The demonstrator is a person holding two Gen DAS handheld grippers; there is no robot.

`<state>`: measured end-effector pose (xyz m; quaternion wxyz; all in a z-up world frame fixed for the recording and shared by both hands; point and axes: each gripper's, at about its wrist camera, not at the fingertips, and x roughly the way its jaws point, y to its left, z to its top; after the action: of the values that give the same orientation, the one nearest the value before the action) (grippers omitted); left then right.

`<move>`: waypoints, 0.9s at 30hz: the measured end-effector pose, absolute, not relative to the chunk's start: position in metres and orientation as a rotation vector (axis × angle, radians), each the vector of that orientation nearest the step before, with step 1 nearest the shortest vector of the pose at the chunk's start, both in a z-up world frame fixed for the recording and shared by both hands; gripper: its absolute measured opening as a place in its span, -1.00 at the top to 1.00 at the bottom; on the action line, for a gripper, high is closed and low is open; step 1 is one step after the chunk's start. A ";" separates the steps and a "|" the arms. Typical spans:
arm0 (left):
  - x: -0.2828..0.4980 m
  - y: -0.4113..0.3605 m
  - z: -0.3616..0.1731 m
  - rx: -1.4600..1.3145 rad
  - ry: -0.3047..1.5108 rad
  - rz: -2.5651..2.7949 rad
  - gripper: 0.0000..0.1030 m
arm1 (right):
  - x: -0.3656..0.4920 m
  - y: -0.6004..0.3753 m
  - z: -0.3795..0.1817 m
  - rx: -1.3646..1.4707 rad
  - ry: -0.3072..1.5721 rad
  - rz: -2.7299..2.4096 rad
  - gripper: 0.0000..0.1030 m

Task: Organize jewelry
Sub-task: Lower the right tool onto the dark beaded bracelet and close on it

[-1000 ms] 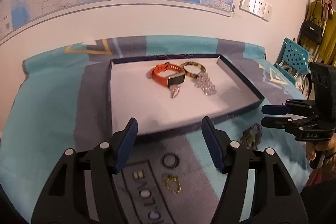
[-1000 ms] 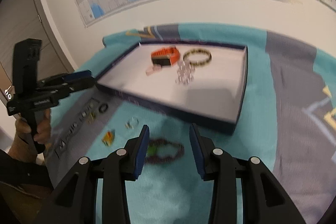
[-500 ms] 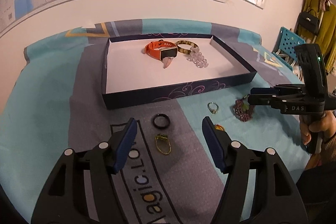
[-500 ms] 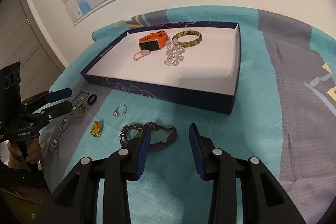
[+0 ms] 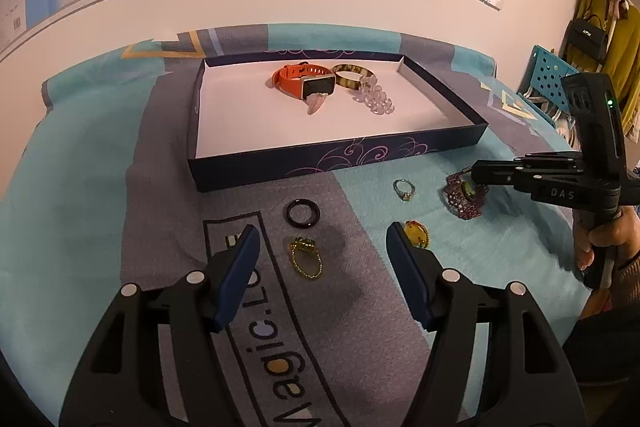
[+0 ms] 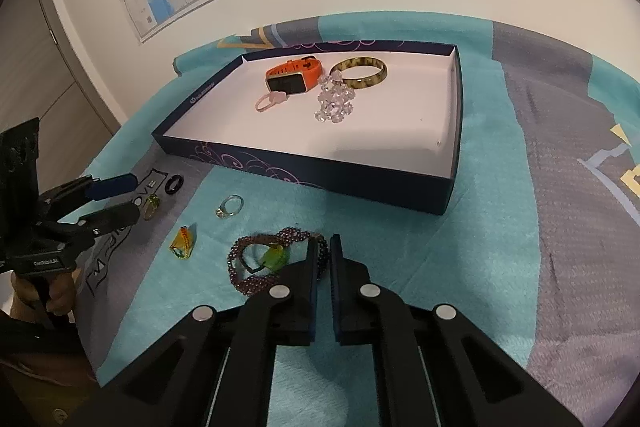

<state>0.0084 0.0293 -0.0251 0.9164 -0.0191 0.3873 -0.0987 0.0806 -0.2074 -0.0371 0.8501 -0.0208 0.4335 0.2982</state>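
The right claw (image 6: 323,255) is closed on the purple beaded bracelet (image 6: 256,269), which lies on the cloth near the box (image 6: 448,187). Lift slowly so the beads do not slip. The left claw (image 5: 320,251) is open above the gold chain ring (image 5: 306,259).

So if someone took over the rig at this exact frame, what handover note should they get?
Right hand-held gripper: closed on the purple beaded bracelet, which lies on the cloth.
Left hand-held gripper: open, empty, above the gold chain ring.
Done: orange watch, bangle, crystal piece and pink ring are in the box.
Left: bracelet, black ring, silver ring, gold chain ring, yellow piece.
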 end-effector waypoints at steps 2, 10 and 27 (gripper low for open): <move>0.009 0.030 -0.026 -0.041 0.801 -0.204 -0.26 | 0.079 -0.208 -0.035 -0.036 0.905 0.633 0.93; 0.012 0.031 -0.030 -0.054 0.823 -0.213 -0.17 | 0.071 -0.206 -0.019 -0.015 0.864 0.673 0.95; 0.017 0.029 -0.036 -0.060 0.864 -0.209 -0.10 | 0.072 -0.209 -0.023 -0.020 0.879 0.631 0.48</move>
<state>0.0168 0.0294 -0.0363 0.9025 -0.0290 0.4177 -0.1010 0.0718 -0.2092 -0.0232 0.8571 -0.0093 0.4184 0.3003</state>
